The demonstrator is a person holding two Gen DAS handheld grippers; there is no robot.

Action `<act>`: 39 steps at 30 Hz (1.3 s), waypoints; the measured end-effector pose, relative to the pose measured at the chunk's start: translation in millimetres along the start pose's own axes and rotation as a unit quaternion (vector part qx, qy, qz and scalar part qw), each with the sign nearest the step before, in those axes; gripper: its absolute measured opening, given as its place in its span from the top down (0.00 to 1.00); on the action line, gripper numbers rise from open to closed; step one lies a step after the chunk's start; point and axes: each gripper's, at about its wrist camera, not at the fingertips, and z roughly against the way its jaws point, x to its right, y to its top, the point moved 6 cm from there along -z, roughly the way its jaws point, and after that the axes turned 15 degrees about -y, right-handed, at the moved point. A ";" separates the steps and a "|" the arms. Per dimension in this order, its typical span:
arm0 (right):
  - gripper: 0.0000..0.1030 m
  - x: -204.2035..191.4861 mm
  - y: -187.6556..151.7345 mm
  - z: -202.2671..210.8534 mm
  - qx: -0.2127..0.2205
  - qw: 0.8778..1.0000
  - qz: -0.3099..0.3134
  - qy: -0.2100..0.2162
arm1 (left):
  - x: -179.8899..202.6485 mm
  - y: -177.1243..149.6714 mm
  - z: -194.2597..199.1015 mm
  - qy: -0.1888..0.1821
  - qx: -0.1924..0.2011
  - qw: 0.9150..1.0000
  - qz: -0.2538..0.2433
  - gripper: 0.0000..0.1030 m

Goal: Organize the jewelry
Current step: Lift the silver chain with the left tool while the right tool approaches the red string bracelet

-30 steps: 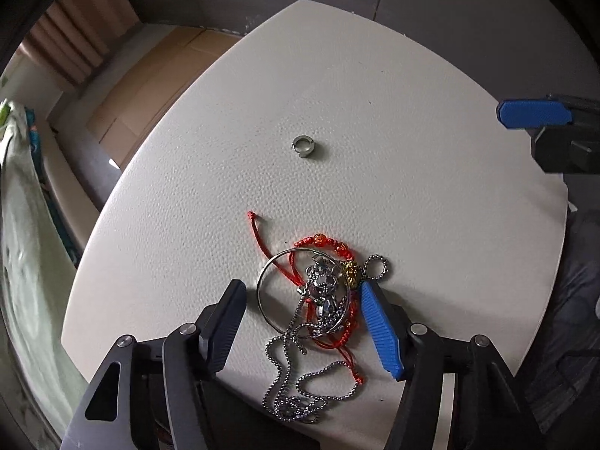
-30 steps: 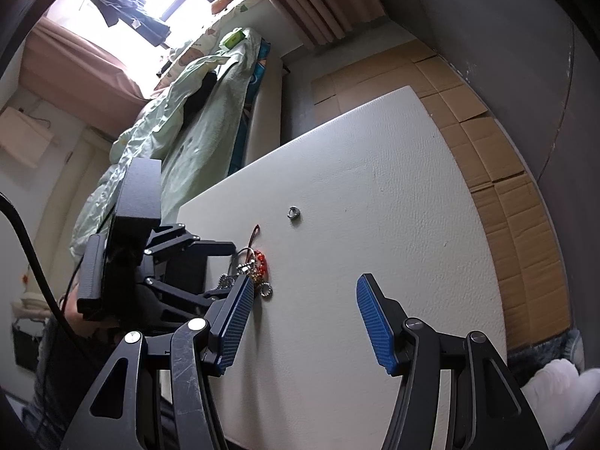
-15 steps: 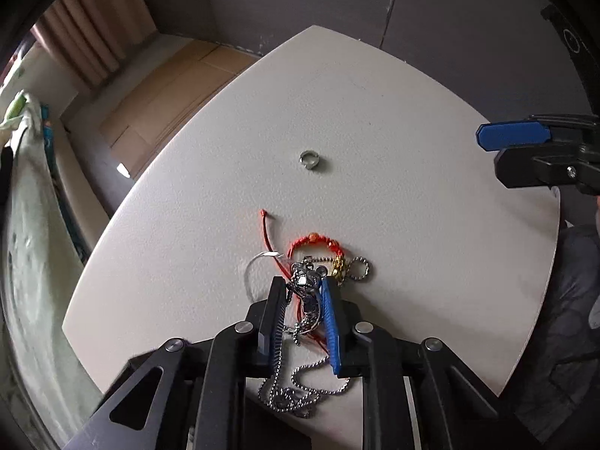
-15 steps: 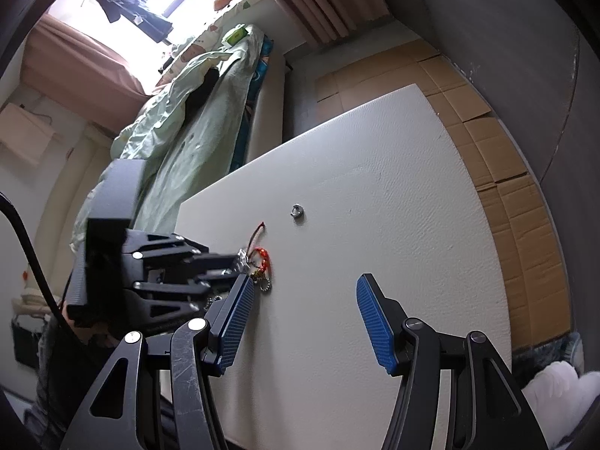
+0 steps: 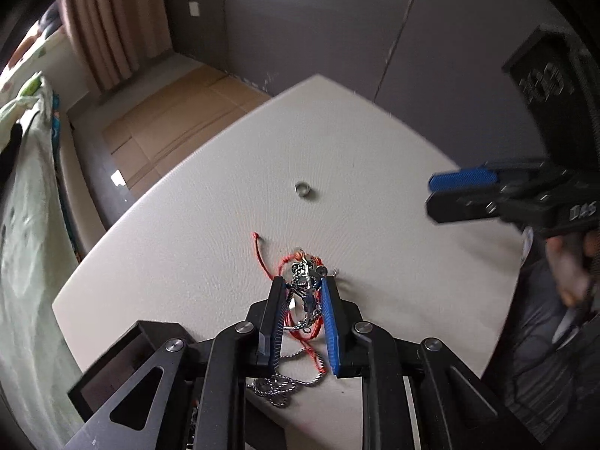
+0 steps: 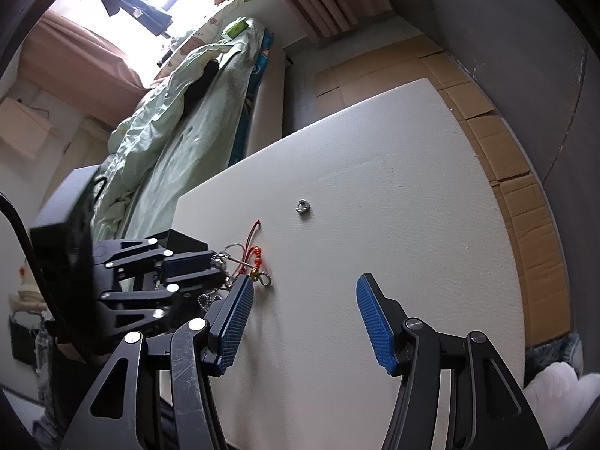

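My left gripper (image 5: pixel 303 288) is shut on a tangle of jewelry (image 5: pixel 304 281): a red cord bracelet with beads, silver ball chains and a silver charm. The tangle hangs lifted, its red cord end (image 5: pixel 257 238) and a chain loop (image 5: pixel 279 380) trailing on the white table (image 5: pixel 210 225). A small silver ring (image 5: pixel 303 189) lies alone farther out. From the right wrist view, the left gripper (image 6: pixel 221 262) holds the tangle (image 6: pixel 255 262) at the left, with the ring (image 6: pixel 302 206) beyond. My right gripper (image 6: pixel 303 318) hovers open over bare table.
A bed with a green quilt (image 6: pixel 168 120) runs along the table's far left side. Flattened cardboard (image 5: pixel 168 127) covers the floor beyond the table. A person's hand (image 5: pixel 570 262) holds the right gripper (image 5: pixel 465 183) at the right edge.
My left gripper closed on the jewelry tangle and lifted it, gathering the pile off the table. The right gripper has stayed in place, open.
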 end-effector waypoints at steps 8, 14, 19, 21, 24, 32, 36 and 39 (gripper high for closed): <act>0.44 -6.0 0.6 -3.0 -0.003 1.000 0.008 0.002 | 4.4 10.5 37.5 -0.016 0.073 0.997 0.027 0.81; 0.44 -14.5 1.0 -9.4 -0.008 1.000 0.013 0.005 | 14.0 18.2 68.7 -0.005 0.109 0.994 0.026 0.81; 0.44 -27.4 0.6 -17.8 -0.014 1.000 0.025 0.008 | 23.8 21.5 96.2 0.007 0.131 0.991 0.018 0.81; 0.44 -31.3 0.9 -22.5 -0.018 0.999 0.029 0.005 | 27.3 22.3 106.6 0.013 0.137 0.990 0.013 0.81; 0.44 -39.7 0.9 -30.8 -0.022 0.999 0.040 0.000 | 33.4 21.3 124.4 0.025 0.146 0.989 0.007 0.81; 0.59 -64.2 -0.9 -54.4 -0.025 0.996 0.084 -0.033 | 41.0 25.2 158.3 0.055 0.166 0.985 0.005 0.81; 0.69 -72.1 -4.4 -64.7 -0.027 0.992 0.103 -0.060 | 43.5 25.0 178.7 0.069 0.180 0.981 0.006 0.81; 0.73 -75.8 -6.6 -70.2 -0.017 0.988 0.122 -0.092 | 45.6 24.9 196.7 0.081 0.191 0.978 0.005 0.81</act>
